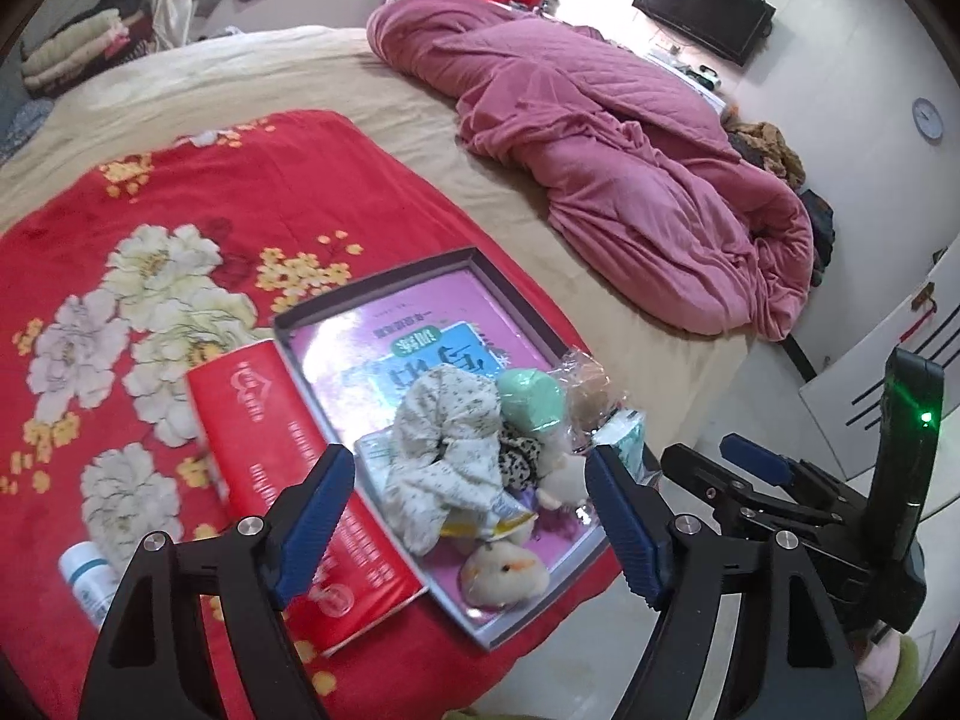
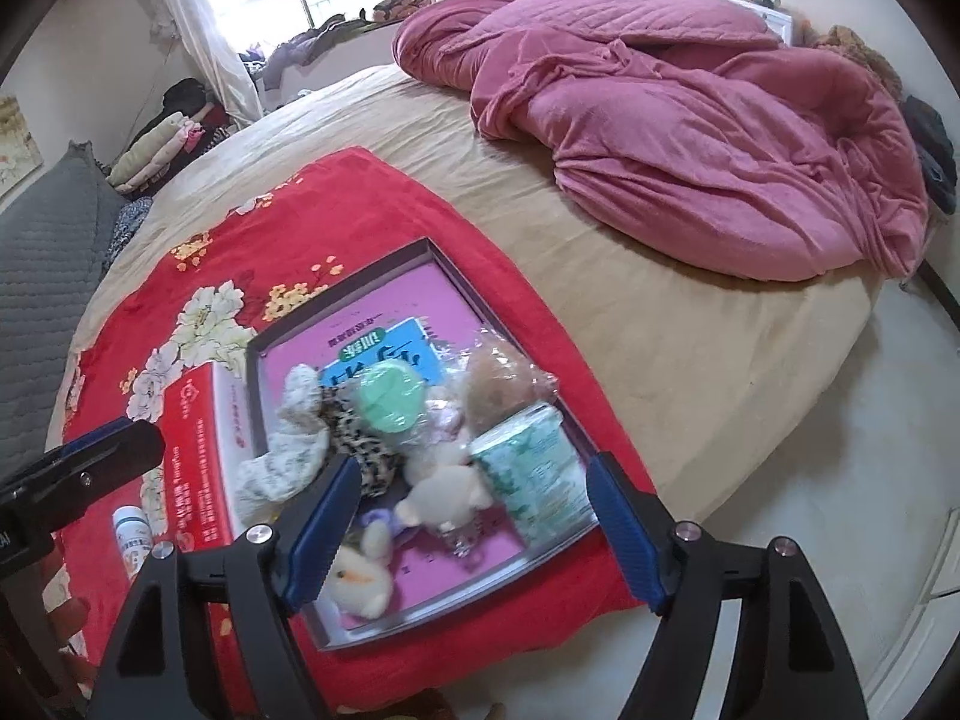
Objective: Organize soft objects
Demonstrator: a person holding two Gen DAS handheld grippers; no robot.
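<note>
Above the box [image 2: 336, 642] of soft toys [image 2: 447, 501] on the red blanket [image 1: 150, 192], both tools, left tool [image 1: 465, 525] and right tool [image 2: 474, 531], hang spread wide, holding nothing; bare bed [image 2: 690, 348] lies rightward.

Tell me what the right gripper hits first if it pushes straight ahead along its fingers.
Likely the cream plush toys piled in the shallow tray, between the open fingers of the right gripper; the tissue pack sits just right. Depth is uncertain.

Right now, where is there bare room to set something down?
Free: tan sheet between red blanket and pink quilt; the tray's far pink half. Crowded: its near half, piled with soft toys.
</note>
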